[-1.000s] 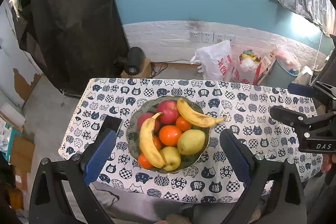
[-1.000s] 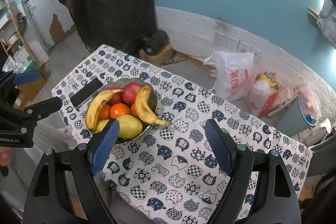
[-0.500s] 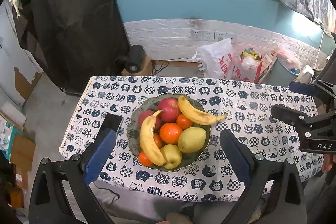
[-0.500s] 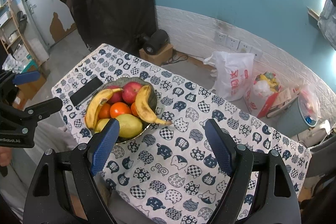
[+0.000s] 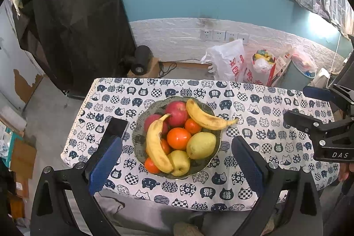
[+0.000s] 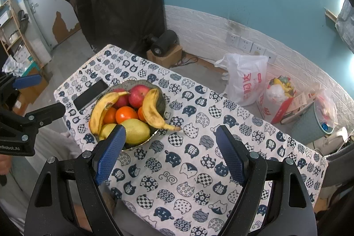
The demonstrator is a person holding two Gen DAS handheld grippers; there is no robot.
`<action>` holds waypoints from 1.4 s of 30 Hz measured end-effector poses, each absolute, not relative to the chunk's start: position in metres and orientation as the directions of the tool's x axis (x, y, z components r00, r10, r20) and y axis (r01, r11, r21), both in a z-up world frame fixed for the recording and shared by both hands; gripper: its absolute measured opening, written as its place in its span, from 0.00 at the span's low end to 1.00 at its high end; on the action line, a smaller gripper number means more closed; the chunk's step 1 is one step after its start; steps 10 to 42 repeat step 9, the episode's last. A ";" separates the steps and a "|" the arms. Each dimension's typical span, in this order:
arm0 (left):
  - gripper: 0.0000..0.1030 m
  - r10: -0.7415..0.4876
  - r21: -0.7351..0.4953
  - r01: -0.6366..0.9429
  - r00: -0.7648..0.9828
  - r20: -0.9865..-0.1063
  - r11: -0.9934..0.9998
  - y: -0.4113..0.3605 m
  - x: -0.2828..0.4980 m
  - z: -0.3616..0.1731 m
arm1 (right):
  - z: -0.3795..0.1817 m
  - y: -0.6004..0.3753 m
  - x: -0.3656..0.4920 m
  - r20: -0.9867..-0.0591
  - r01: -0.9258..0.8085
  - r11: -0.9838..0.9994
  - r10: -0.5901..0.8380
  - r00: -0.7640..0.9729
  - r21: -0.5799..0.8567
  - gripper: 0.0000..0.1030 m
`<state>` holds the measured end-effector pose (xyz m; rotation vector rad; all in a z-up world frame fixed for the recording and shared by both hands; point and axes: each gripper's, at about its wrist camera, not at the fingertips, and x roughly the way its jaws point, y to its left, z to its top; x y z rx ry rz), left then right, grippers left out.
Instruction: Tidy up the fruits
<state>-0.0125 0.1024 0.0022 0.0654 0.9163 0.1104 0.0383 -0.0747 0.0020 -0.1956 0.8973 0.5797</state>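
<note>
Both the left gripper (image 5: 177, 160) and the right gripper (image 6: 170, 154) hover wide-open and empty above the worktop's (image 6: 199, 169) near edge, the fruit bowl (image 5: 138, 136) leaving bare cloth rightward.

Bananas (image 5: 158, 147) hide lower fruit; the phone (image 5: 115, 132) is partly covered.

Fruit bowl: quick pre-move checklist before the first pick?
1. Left hand-held gripper open, empty: ok.
2. Right hand-held gripper open, empty: ok.
3. Fruit bowl flat on the tablecloth: ok.
4. Top fruit reachable: both bananas lie uncovered on the pile: ok.
5. Phone lies close beside the bowl's rim, in the left approach path: not ok.
6. Destination for the fruit: cannot tell.
</note>
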 end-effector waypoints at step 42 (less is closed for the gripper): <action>0.97 0.122 0.105 -0.063 0.612 -0.781 0.992 0.101 -0.012 0.003 | 0.001 -0.077 0.036 -0.784 -0.553 0.830 0.391 0.482 0.074 0.80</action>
